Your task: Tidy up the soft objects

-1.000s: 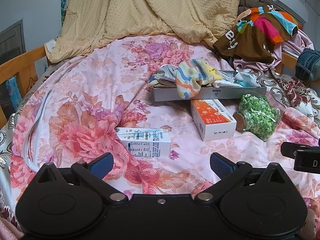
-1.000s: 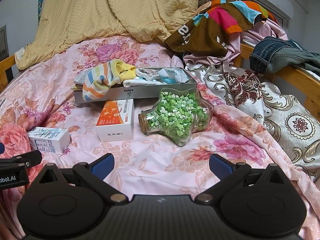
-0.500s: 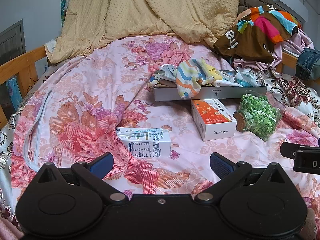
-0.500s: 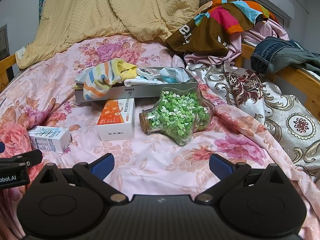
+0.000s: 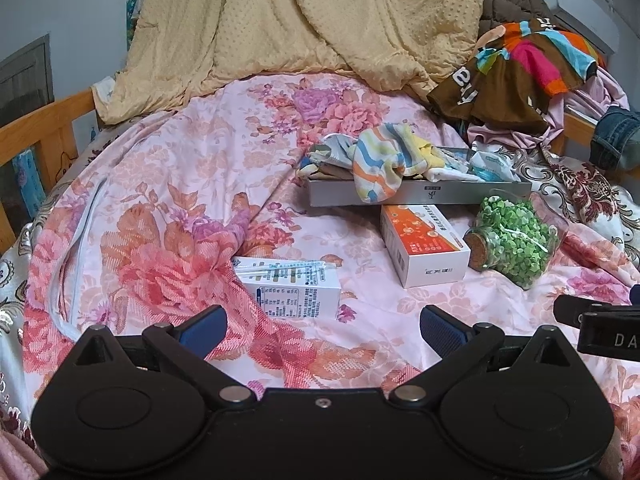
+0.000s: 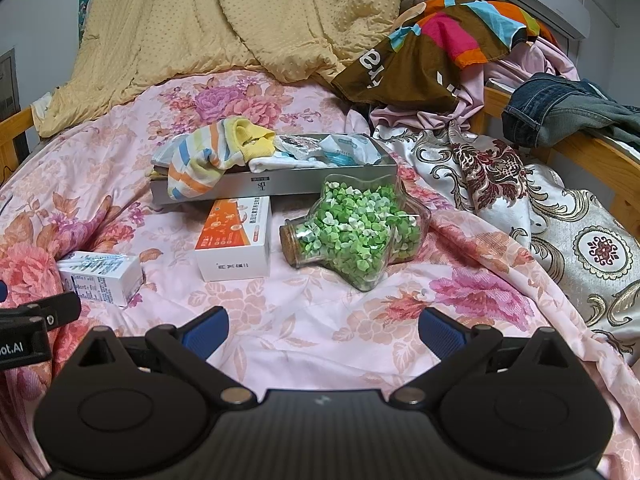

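Note:
A striped sock (image 5: 382, 166) (image 6: 202, 164) hangs over the front wall of a flat grey box (image 5: 460, 192) (image 6: 320, 178) on the floral bed sheet. White cloths and packets (image 6: 344, 148) lie inside the box. My left gripper (image 5: 322, 326) is open and empty, low over the sheet, just behind a small white carton (image 5: 294, 286) (image 6: 102, 276). My right gripper (image 6: 322, 328) is open and empty, near the bed's front, short of an orange and white box (image 6: 234, 242) (image 5: 424, 246) and a star-shaped jar of green beads (image 6: 356, 232) (image 5: 516, 236).
A tan blanket (image 5: 304, 20) is heaped at the back. A colourful brown garment (image 6: 436, 48), pink cloth and jeans (image 6: 560, 108) lie on the wooden rail at the right. A patterned satin quilt (image 6: 552, 216) covers the right side.
Both views have shifted very slightly; the objects on the bed have not moved and both grippers stay open.

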The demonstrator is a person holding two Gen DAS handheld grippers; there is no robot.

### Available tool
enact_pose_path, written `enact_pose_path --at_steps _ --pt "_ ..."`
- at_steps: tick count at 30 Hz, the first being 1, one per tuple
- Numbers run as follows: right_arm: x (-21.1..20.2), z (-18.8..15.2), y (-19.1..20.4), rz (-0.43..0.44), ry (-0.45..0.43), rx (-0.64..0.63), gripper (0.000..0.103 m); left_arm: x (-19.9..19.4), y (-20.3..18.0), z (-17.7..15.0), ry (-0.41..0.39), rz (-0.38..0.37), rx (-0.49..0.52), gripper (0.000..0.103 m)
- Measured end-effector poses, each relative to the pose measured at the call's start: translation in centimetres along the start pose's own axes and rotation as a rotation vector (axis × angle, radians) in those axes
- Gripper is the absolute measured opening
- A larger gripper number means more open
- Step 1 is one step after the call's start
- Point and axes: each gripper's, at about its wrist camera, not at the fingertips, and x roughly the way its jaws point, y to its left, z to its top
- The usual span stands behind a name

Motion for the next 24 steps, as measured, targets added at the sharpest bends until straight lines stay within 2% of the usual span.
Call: enact_pose_path --at_steps 24 --pt "-0.03 0.01 0.01 -0.001 0.001 -0.001 0.103 -0.06 0.01 -0.07 0.004 0.007 0.006 0.102"
